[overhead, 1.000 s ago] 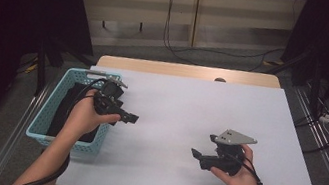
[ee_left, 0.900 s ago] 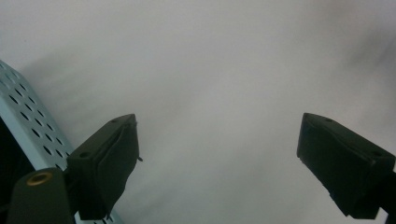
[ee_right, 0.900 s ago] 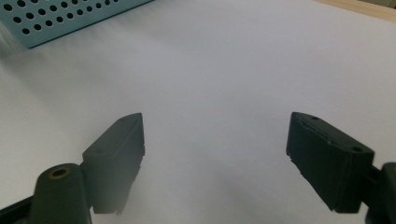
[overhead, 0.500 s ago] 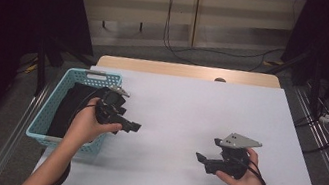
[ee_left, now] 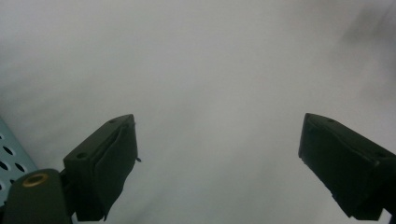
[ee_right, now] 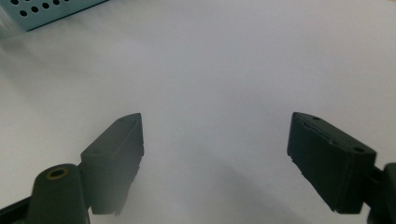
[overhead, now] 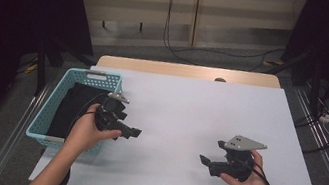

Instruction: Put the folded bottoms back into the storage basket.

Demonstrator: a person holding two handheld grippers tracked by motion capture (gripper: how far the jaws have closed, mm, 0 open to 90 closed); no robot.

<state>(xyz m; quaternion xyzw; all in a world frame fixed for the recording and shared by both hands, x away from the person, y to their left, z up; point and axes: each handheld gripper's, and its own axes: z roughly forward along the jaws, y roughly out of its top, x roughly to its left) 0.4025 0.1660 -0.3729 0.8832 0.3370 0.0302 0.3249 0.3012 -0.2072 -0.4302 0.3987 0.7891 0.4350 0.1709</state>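
- While you are holding a gripper in each hand, your left gripper (overhead: 133,132) is hovering just beside the near right corner of the light blue perforated plastic basket (overhead: 48,111), its tips pointing out over the white table top (overhead: 189,112).
- You are keeping its jaws spread wide; in the left gripper view the two black pads (ee_left: 112,163) are standing well apart with bare white surface between them, so it is gripping nothing.
- A sliver of the basket wall is showing at the lower left edge of that same view, close to the left pad.
- The basket is sitting at the left edge of the table, and a black, soft-looking thing (overhead: 71,107) is lying inside it; you are not touching it, and what exactly it is cannot be told from here.
- Your right gripper (overhead: 205,161) is resting low over the near right part of the table, well apart from the basket, with the grey three-cornered plate on top and its tips pointing left.
- Its jaws are also standing wide; in the right gripper view nothing is lying between the pads (ee_right: 119,154), and the basket is appearing far off at the top left corner.
- Your left hand (overhead: 87,133) and right hand (overhead: 251,180) are wrapping the gripper bodies from behind.
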